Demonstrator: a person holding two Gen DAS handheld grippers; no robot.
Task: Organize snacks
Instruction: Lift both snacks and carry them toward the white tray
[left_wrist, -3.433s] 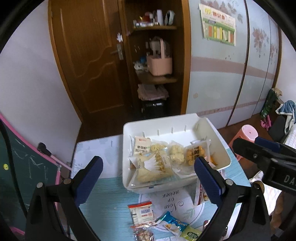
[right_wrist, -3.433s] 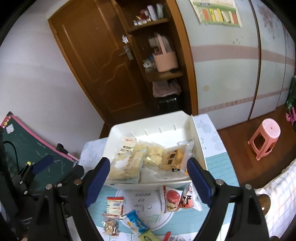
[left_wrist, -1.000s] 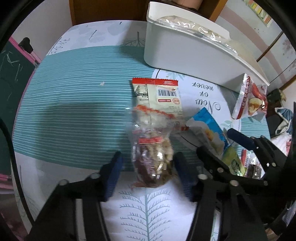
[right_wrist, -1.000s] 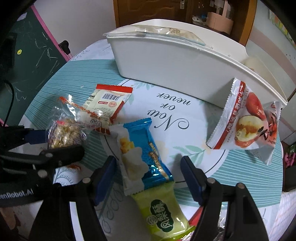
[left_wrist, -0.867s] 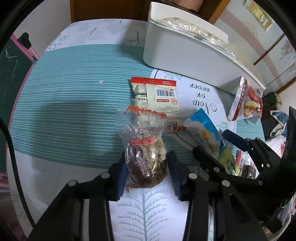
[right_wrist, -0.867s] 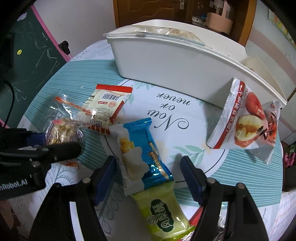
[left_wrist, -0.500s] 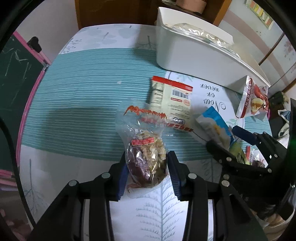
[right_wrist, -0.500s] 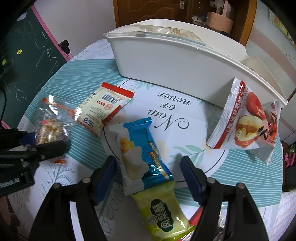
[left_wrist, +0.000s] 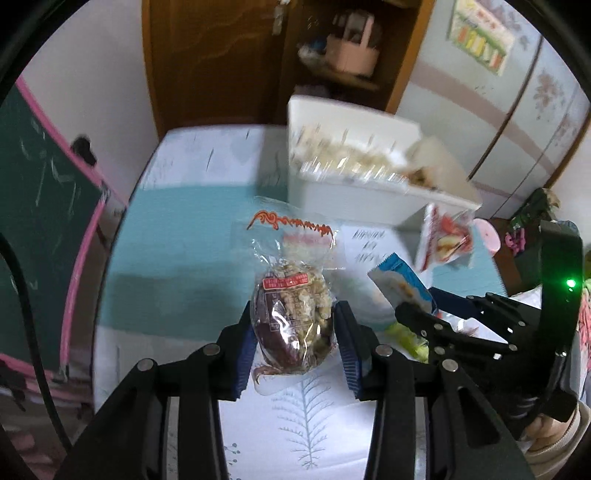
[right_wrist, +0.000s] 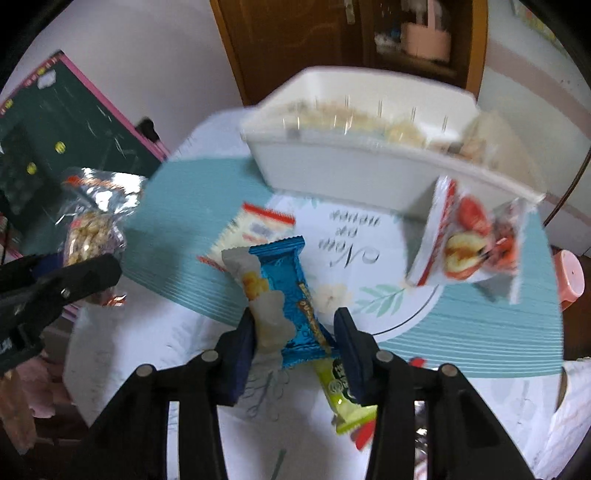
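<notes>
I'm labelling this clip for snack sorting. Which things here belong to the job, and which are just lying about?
Part of the job:
- clear nut snack bag, in the left gripper
- blue snack packet, in the closing right gripper
- white bin
- red fruit-chip bag
- green packet
- red-and-white packet

Lying about:
- chalkboard
- pink stool
- pink basket

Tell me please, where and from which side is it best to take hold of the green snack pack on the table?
The green snack pack lies flat, its far end tucked under the blue pack. Probably best to come from above and pinch across its two long edges, near the free, nearer end, where nothing covers it.
</notes>
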